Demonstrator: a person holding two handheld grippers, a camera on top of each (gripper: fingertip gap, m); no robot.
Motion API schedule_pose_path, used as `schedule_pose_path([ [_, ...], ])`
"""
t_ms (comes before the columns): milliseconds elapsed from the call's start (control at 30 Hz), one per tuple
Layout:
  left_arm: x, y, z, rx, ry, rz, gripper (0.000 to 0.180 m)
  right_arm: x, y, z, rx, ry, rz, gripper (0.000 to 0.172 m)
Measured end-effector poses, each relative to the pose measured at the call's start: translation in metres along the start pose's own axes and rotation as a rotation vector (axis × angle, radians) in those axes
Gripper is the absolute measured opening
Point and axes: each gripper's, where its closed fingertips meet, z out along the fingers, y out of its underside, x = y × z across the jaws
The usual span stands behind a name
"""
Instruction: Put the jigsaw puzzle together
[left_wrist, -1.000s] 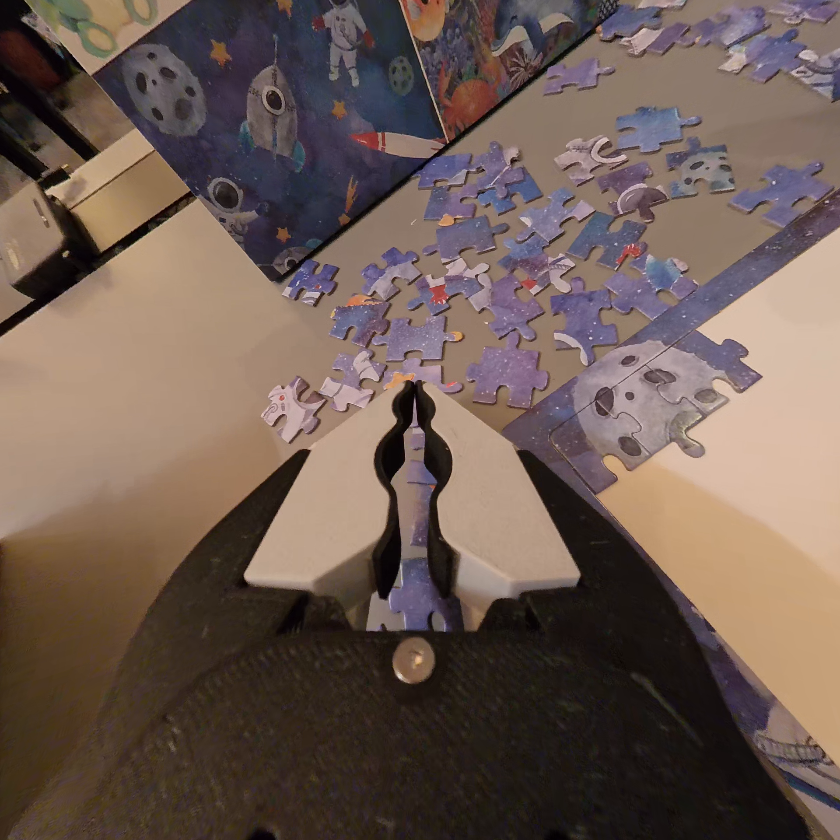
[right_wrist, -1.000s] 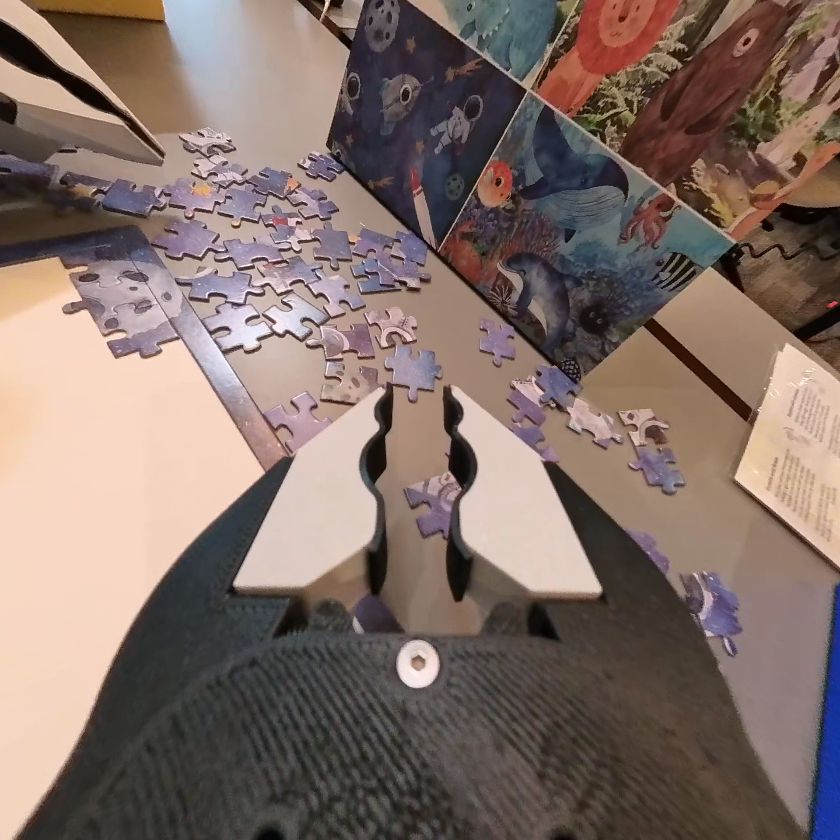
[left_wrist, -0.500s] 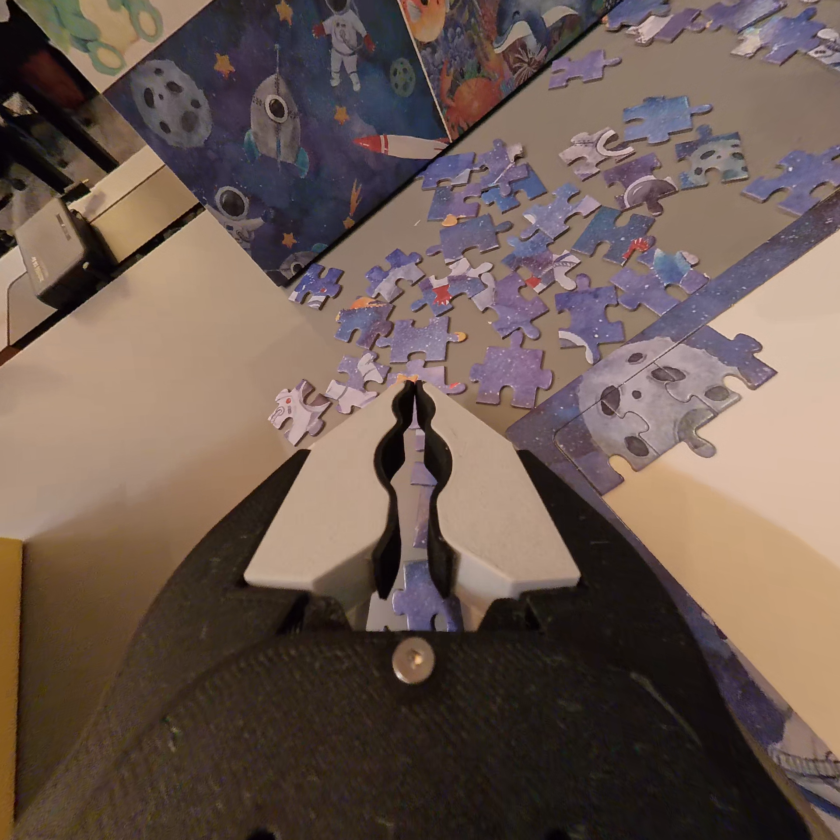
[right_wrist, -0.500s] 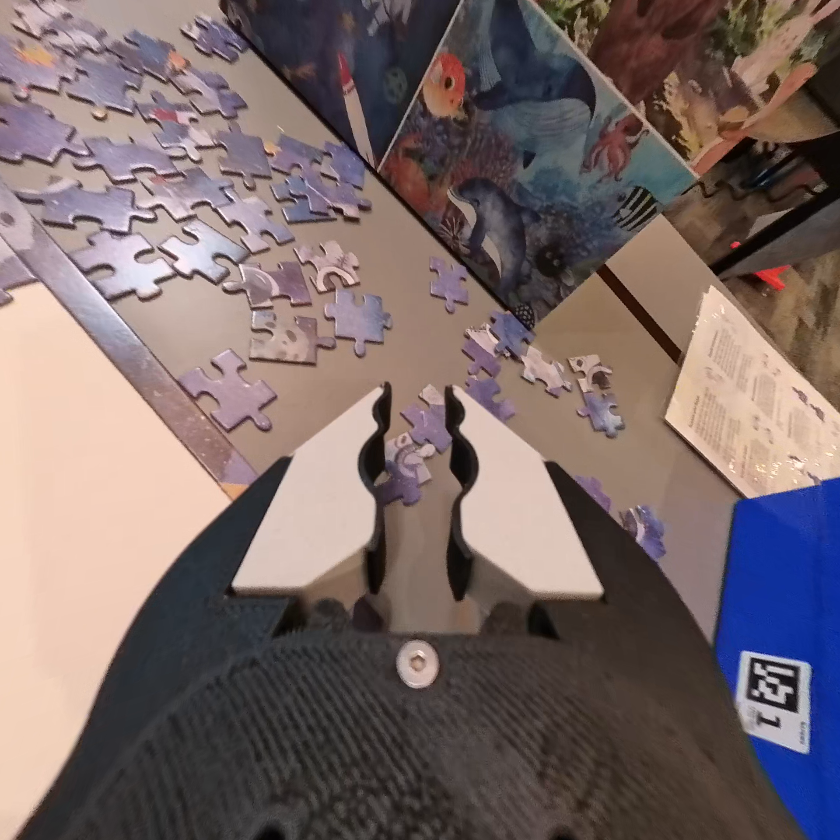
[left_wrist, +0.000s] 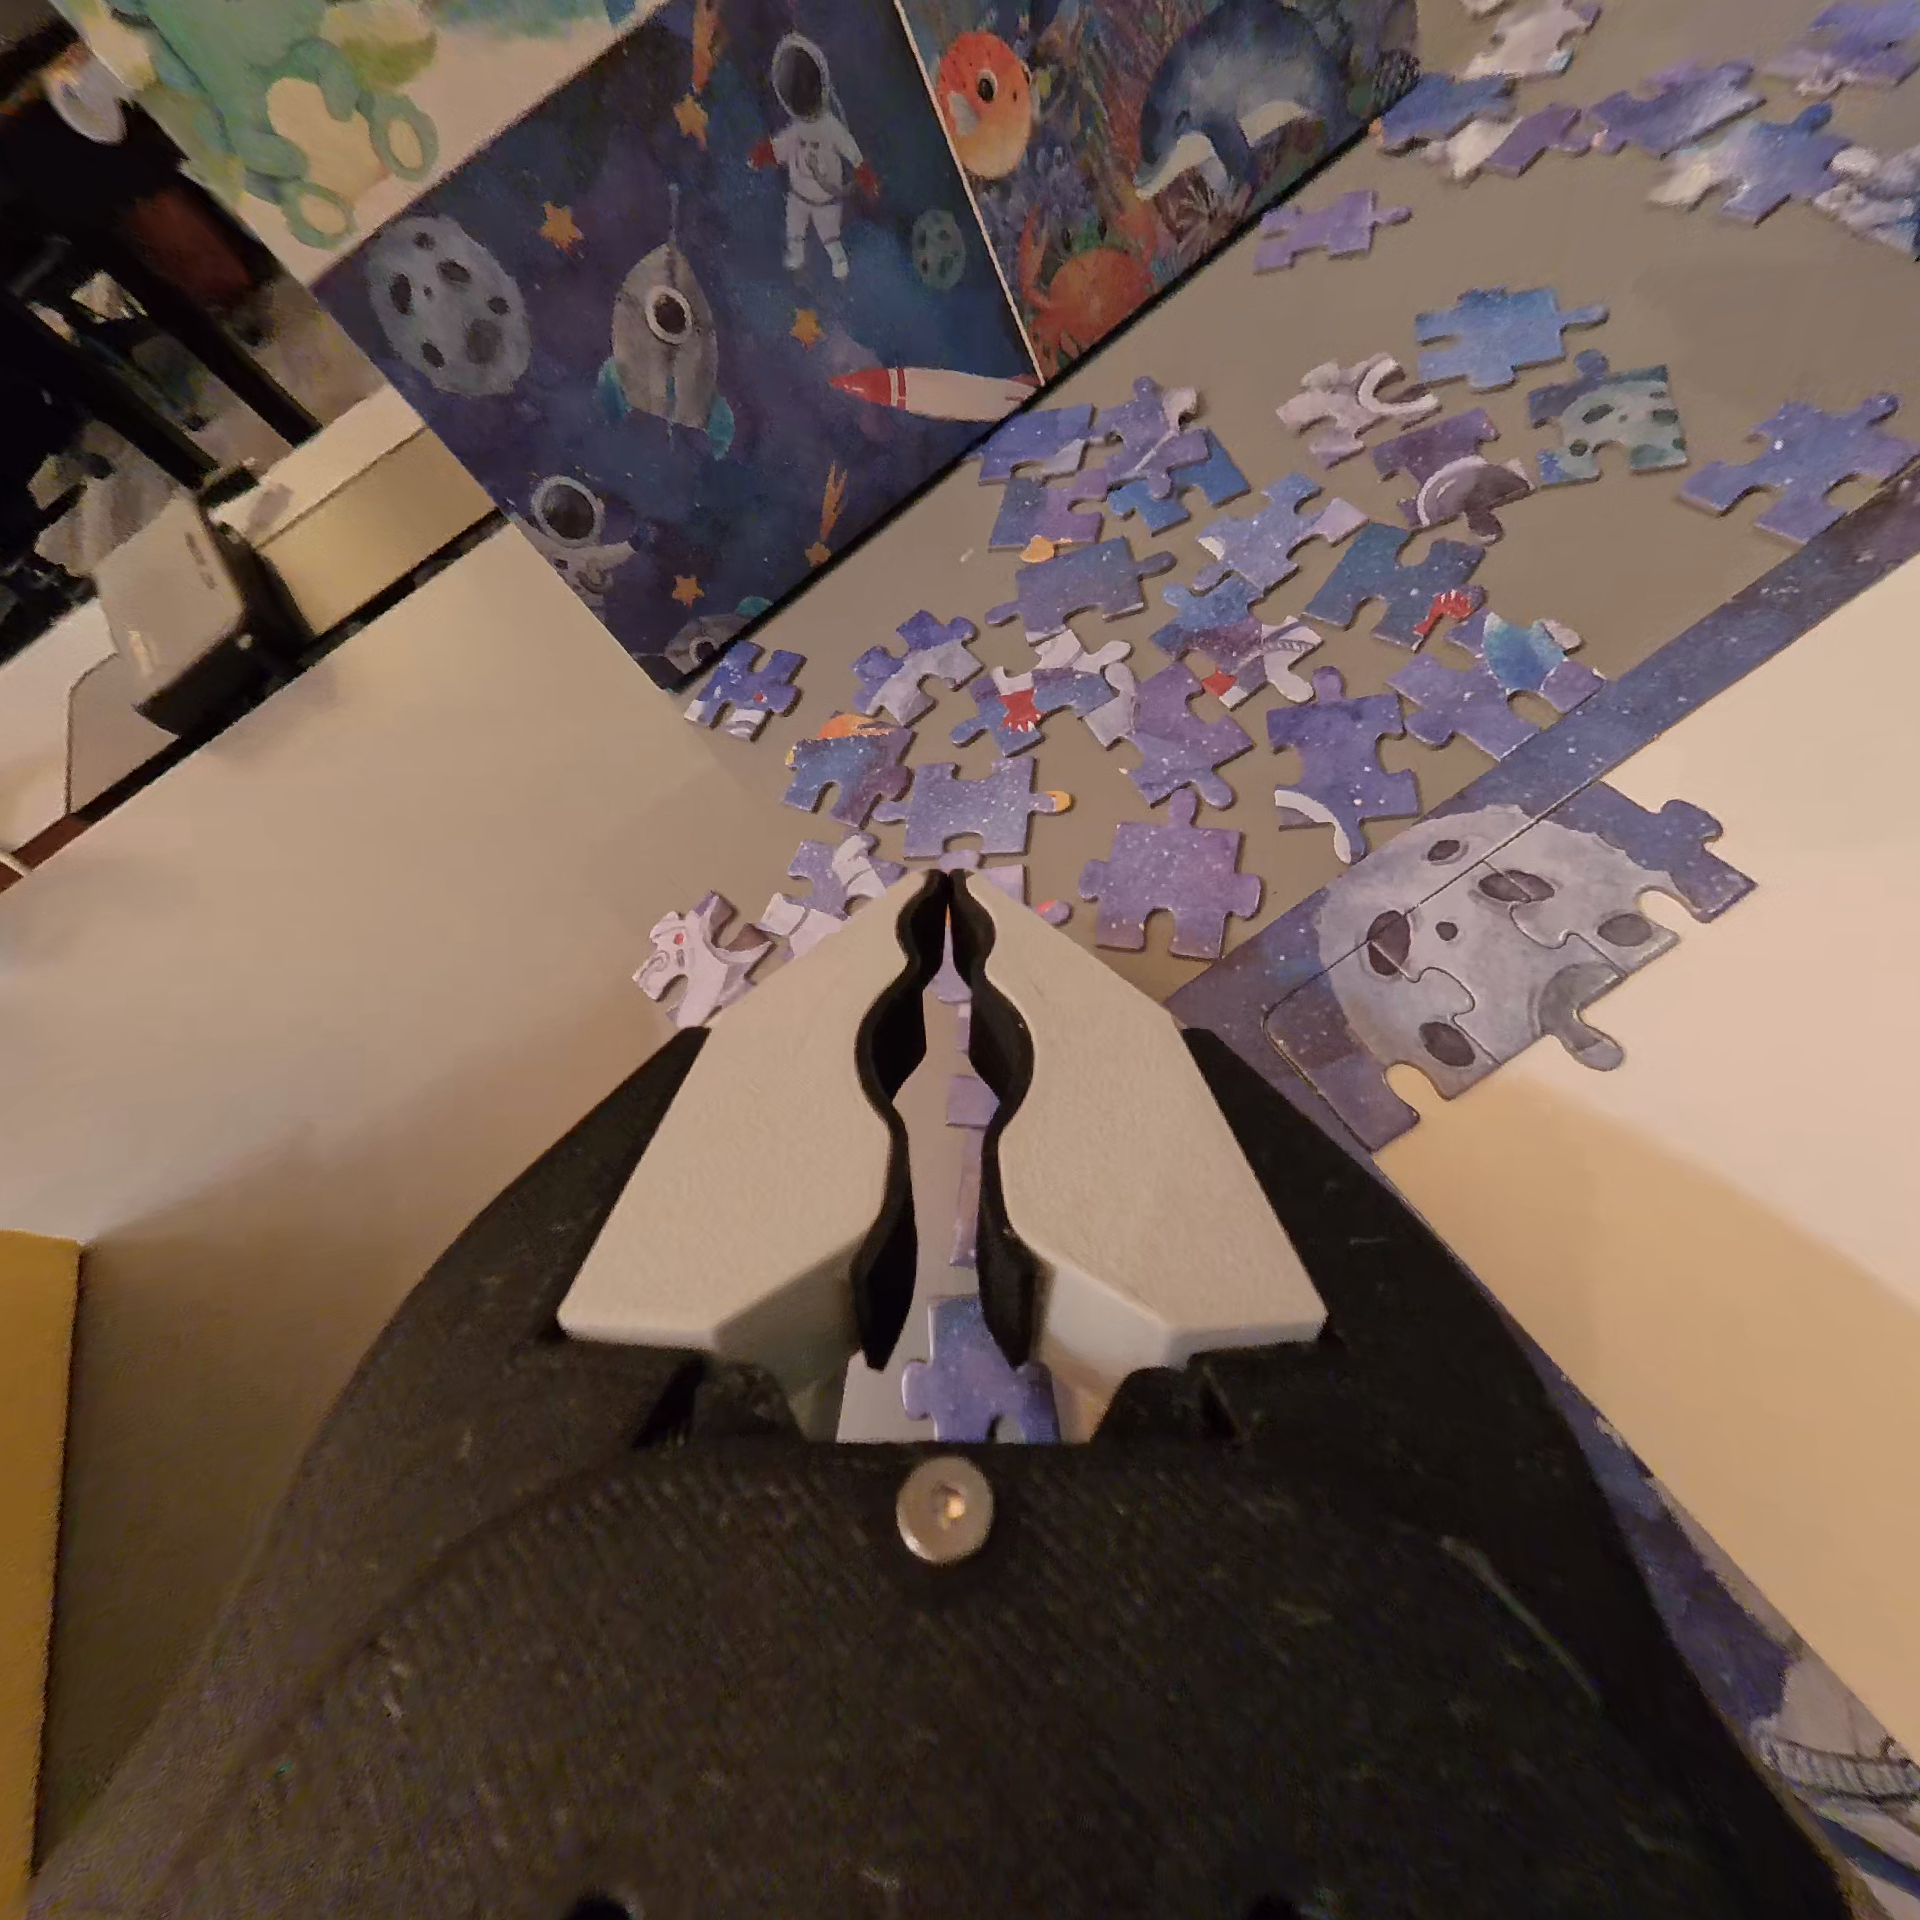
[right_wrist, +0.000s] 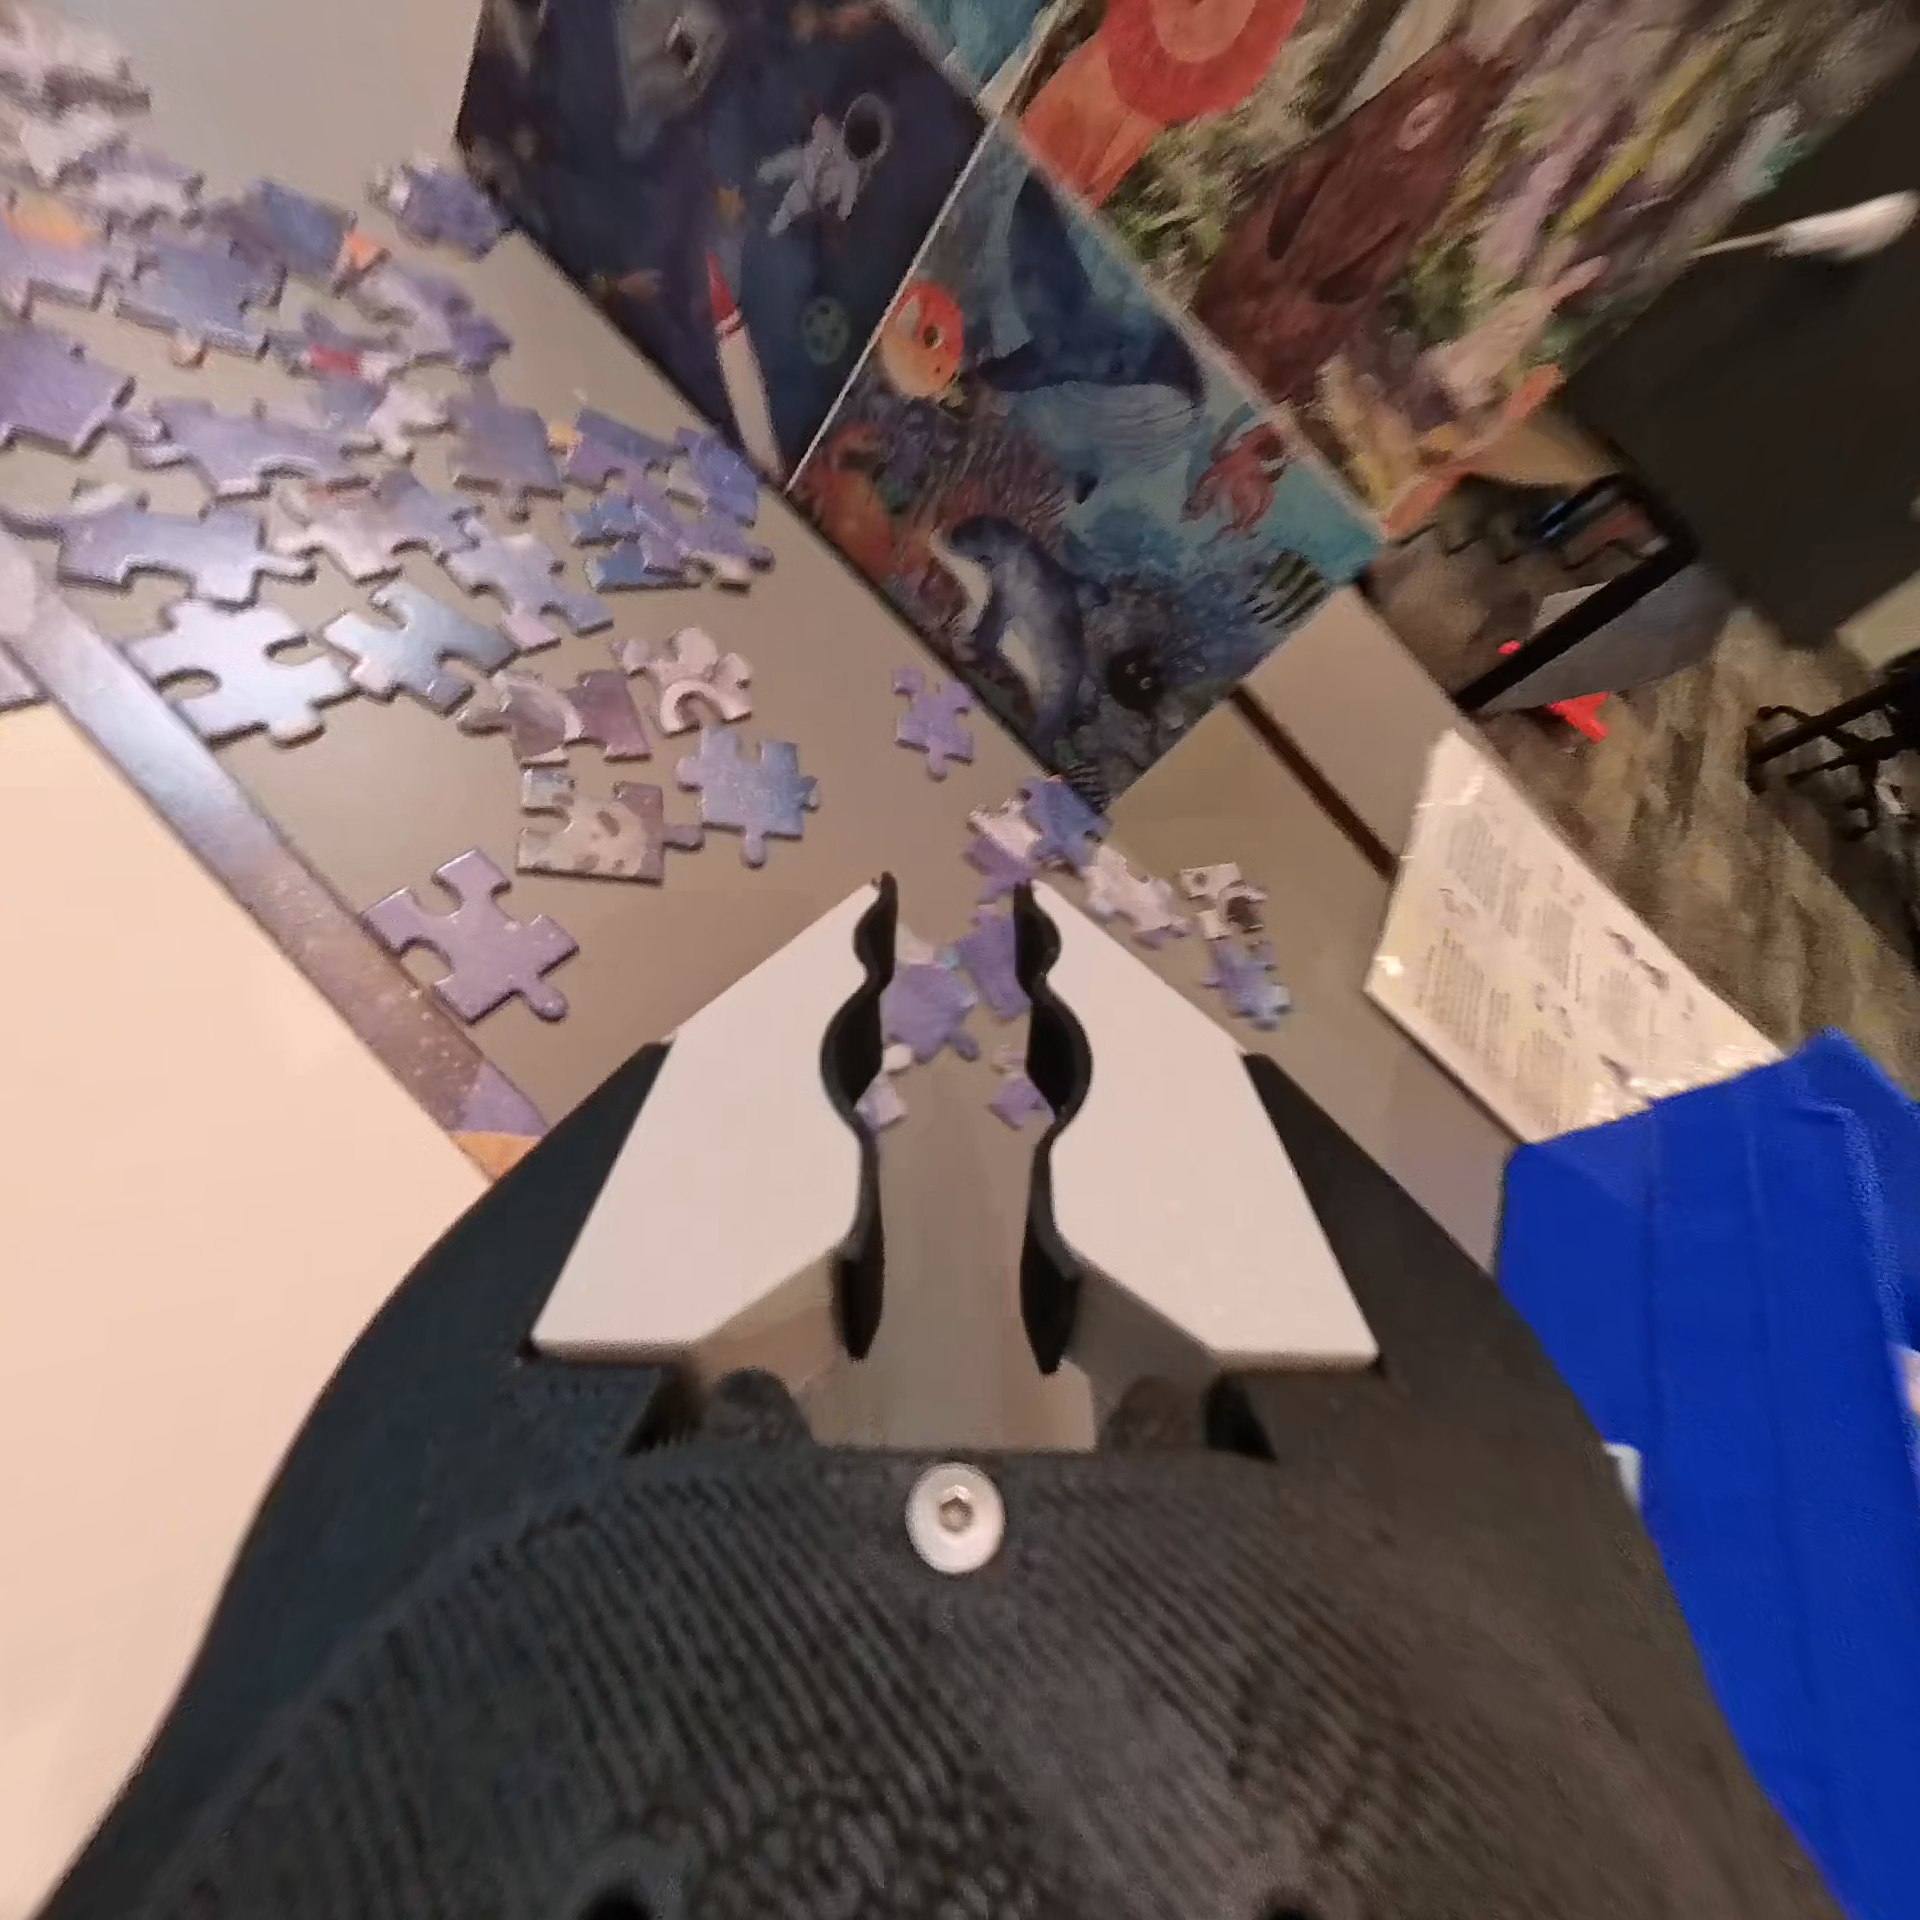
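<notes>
My left gripper (left_wrist: 948, 883) is shut, low over the table at the left corner of a puzzle board (left_wrist: 1766, 644) with a dark starry border. Joined moon pieces (left_wrist: 1486, 935) lie in that corner. Loose purple puzzle pieces (left_wrist: 1174, 883) are scattered just ahead of its tips, and one piece (left_wrist: 977, 1371) shows through the slit near the finger bases. My right gripper (right_wrist: 954, 894) is open above a small cluster of purple pieces (right_wrist: 925, 1003) that lie on the table between its fingers; the pads touch none of them. This view is blurred.
A tall picture box (left_wrist: 644, 343) with space and sea scenes stands behind the pieces and also shows in the right wrist view (right_wrist: 1039, 499). A printed sheet in plastic (right_wrist: 1538, 987) and a blue object (right_wrist: 1745, 1351) lie to the right. A black box (left_wrist: 197, 634) is far left. The grippers' ends are close to 25 cm from one another. My right gripper is the nearer one to the blue object (right_wrist: 1745, 1351): about 20 cm, against 50 cm.
My right gripper has swung right, away from the board, to the small cluster near the printed sheet, staying open. My left gripper has barely shifted and stays shut.
</notes>
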Motion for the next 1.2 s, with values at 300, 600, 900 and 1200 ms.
schedule_pose_path([
  [300,-0.018,-0.027,-0.021,0.188,-0.049,-0.08,0.0,0.109,-0.022,-0.106,0.367,0.329,0.209,0.006],
  [600,-0.023,-0.03,-0.025,0.233,-0.014,-0.177,0.0,0.1,-0.008,-0.094,0.302,0.29,0.193,0.006],
  [900,-0.021,-0.03,-0.024,0.228,-0.019,-0.151,0.0,0.1,-0.017,-0.1,0.418,0.222,0.33,0.006],
  [1200,-0.02,-0.03,-0.023,0.223,-0.014,-0.148,0.0,0.104,-0.016,-0.103,0.472,0.177,0.43,0.009],
])
